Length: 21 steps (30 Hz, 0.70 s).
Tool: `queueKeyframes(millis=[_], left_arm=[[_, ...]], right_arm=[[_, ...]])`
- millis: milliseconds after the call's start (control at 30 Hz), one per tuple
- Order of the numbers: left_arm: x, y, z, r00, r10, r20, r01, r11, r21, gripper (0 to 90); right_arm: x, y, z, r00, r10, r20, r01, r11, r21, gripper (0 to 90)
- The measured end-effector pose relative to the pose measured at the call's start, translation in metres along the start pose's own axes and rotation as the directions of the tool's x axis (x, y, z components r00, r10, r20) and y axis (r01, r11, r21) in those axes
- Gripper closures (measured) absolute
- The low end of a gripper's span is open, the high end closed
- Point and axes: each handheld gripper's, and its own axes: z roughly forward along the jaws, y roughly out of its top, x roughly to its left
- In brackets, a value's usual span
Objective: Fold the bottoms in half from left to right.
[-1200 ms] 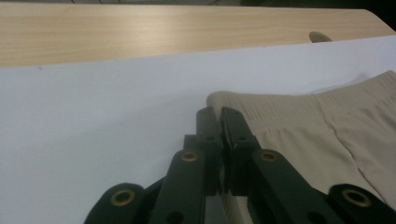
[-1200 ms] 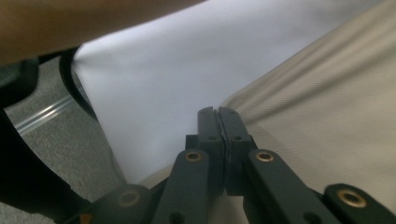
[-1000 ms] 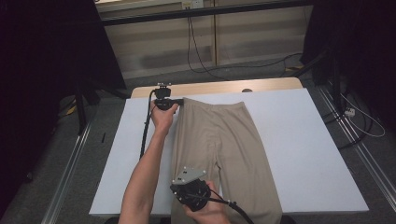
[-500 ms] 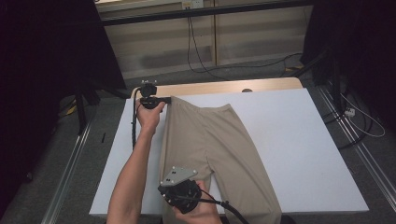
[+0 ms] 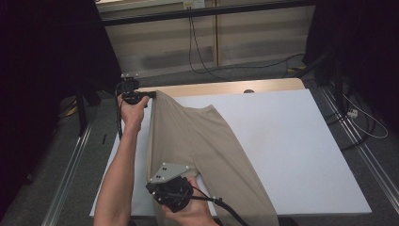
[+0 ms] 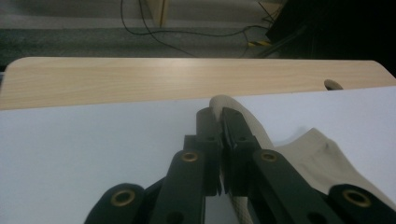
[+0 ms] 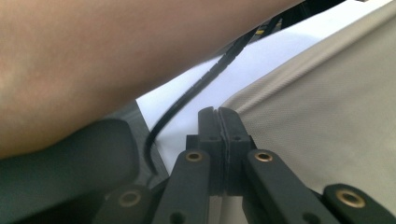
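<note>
Now, scene: beige trousers (image 5: 202,141) lie lengthwise on the white mat (image 5: 291,141), toward its left half, with their left edge lifted off it.
Left gripper (image 5: 151,94): at the mat's far-left corner, jaws pinched on the trousers' far corner; the fabric tip pokes up past the fingertips (image 6: 232,122).
Right gripper (image 5: 186,176): near the mat's front edge, jaws pressed together on the near-left fabric edge (image 7: 223,122), only a thin bite visible.
Risk, slip: the right gripper's hold looks shallow; a tug could pull the hem out and drop that side.
Risk, skew: if one hand travels faster, the fold probably lands crooked across the mat.
Risk, snag: a black cable (image 7: 205,81) trails beside the forearm (image 7: 116,60), close to the cloth; it could catch.
Risk, drag: the part on the mat may bunch.
</note>
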Motion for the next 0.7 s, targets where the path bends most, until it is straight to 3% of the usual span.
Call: queueKeyframes(millis=[100, 300, 467, 700], left_arm=[[0.0, 0.0, -0.001, 0.9998, 0.016, -0.011, -0.016, 0.9999, 0.006, 87.0], [-0.002, -0.012, 0.018, 0.9995, 0.016, -0.028, -0.014, 0.999, 0.043, 86.8], [-0.013, -0.014, 0.025, 0.9991, 0.039, -0.016, -0.038, 0.9979, 0.053, 86.7], [-0.03, -0.016, 0.036, 0.999, 0.043, -0.008, -0.043, 0.9976, 0.054, 86.6]], right_arm=[[-0.001, 0.002, -0.002, 1.0, -0.002, -0.002, 0.002, 1.0, -0.019, 89.6], [-0.01, -0.012, -0.005, 0.9995, 0.028, 0.017, -0.028, 1.0, -0.002, 89.6], [-0.017, -0.023, -0.016, 0.9976, 0.065, 0.023, -0.065, 0.998, -0.007, 89.6], [-0.035, -0.038, -0.039, 0.9907, 0.117, 0.069, -0.117, 0.993, -0.014, 89.7]])
